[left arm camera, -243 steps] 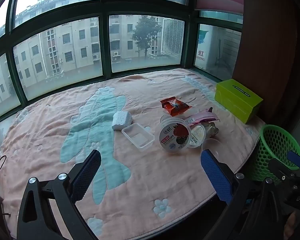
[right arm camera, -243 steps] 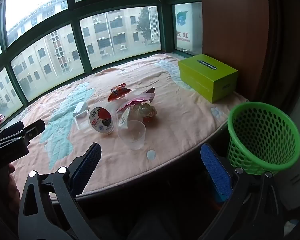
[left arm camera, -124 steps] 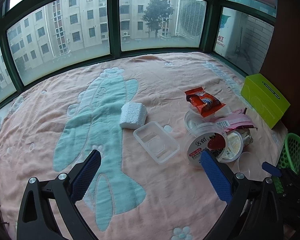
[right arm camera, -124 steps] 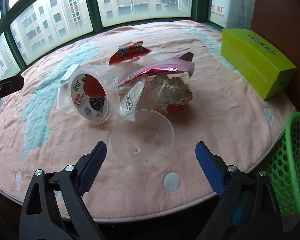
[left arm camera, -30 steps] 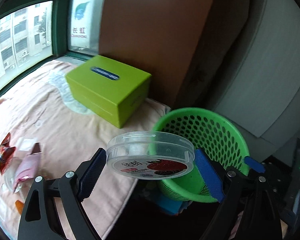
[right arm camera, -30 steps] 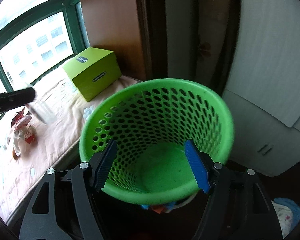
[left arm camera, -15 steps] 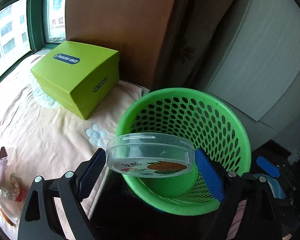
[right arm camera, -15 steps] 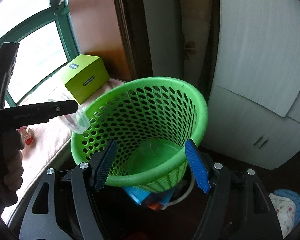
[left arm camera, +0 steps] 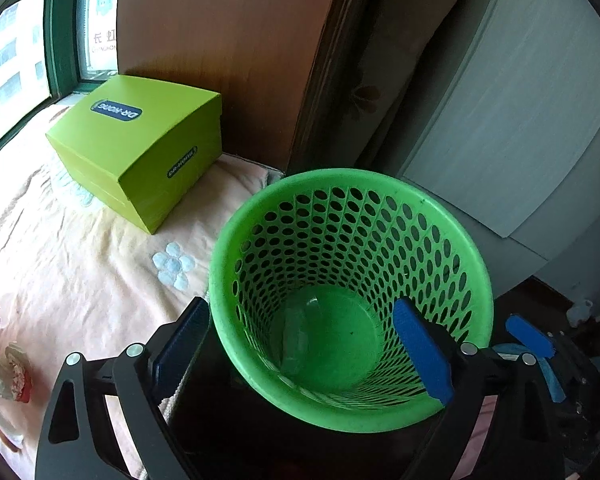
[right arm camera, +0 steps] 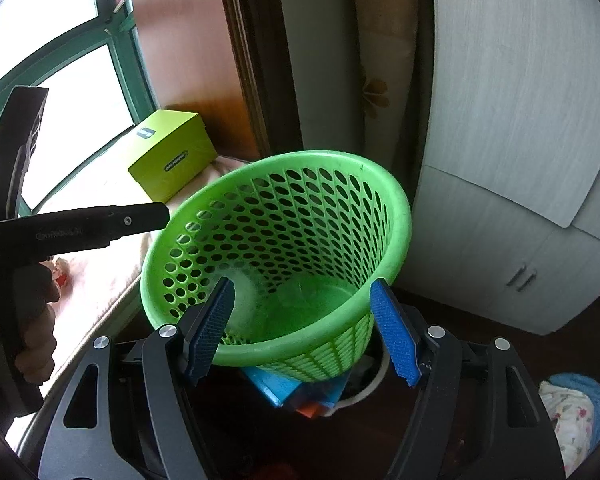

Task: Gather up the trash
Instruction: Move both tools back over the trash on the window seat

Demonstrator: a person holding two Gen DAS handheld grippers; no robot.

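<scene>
Left gripper (left arm camera: 298, 312) nearest in its own view, blue-padded fingers (left arm camera: 420, 356) parted wide and just lately opening further, nothing between them; poised directly over the mouth of the green perforated plastic waste basket (left arm camera: 340, 176), pointing steeply down into it; seen in the right wrist view as a black arm reaching across from the left, carried by a person's hand (right arm camera: 32, 344).
Right gripper (right arm camera: 302, 286) with fingers about half parted, framing the near rim of the basket in its own view, nothing visibly clamped; in the left wrist view lying just beside the basket's right rim.
Clear round plastic container (left arm camera: 296, 336) inside the basket, resting low against its wall at the bottom; blurred and whitish in the right wrist view, label not legible.
Basket tilted, sitting just beyond the edge of the pink flower-patterned blanket (left arm camera: 80, 260) on the window seat; blue flat items (right arm camera: 276, 388) beneath it.
Crumpled snack wrappers (left arm camera: 8, 372) on the blanket at the far left edge, well apart from the basket.
Lime-green cardboard box (left arm camera: 140, 140) farther back on the blanket, against a brown wooden panel (left arm camera: 220, 40); white cabinet (left arm camera: 520, 120) behind the basket; green-framed window (left arm camera: 60, 60) at the far left.
</scene>
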